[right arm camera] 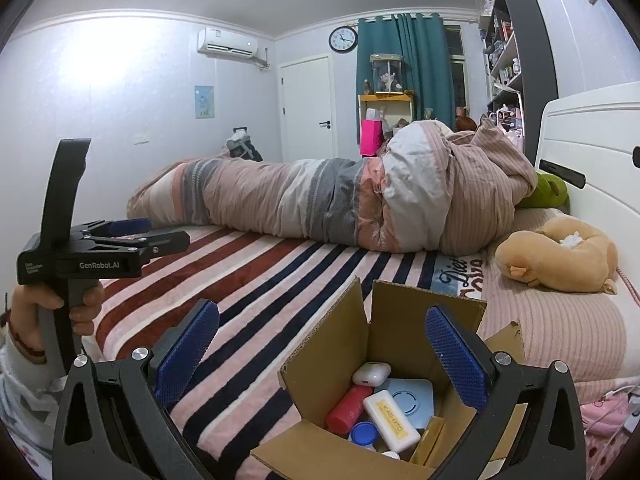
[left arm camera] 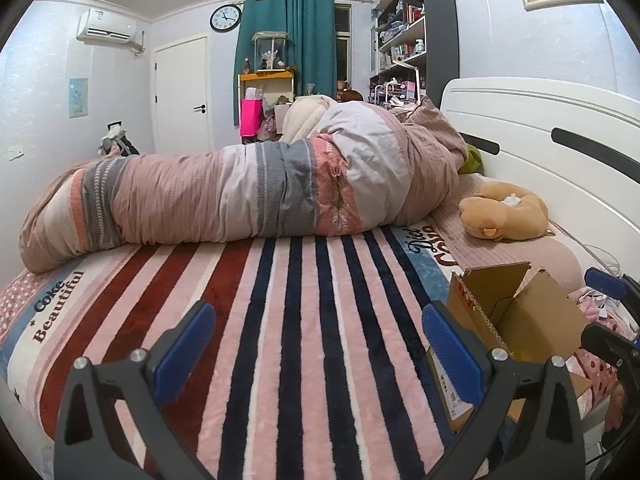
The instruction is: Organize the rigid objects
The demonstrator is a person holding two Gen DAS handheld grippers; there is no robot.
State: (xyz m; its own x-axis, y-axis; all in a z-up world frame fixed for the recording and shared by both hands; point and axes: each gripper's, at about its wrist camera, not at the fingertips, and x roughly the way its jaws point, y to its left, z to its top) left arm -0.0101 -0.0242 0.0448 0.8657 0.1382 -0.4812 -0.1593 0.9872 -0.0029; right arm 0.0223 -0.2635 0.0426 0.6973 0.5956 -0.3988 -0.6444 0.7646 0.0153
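The right gripper (right arm camera: 322, 354) hangs with jaws wide and empty over the open box (right arm camera: 328, 344), which sits on the striped bed (right arm camera: 256, 264) and holds a white case (right arm camera: 371, 373), a red tube (right arm camera: 347, 408), a blue pad (right arm camera: 412, 398) and more. The left gripper (left arm camera: 318, 346) is also spread and empty above the blanket. Nothing loose shows on the bed, so the sorting looks about finished; best to lift straight up clear of the flaps.
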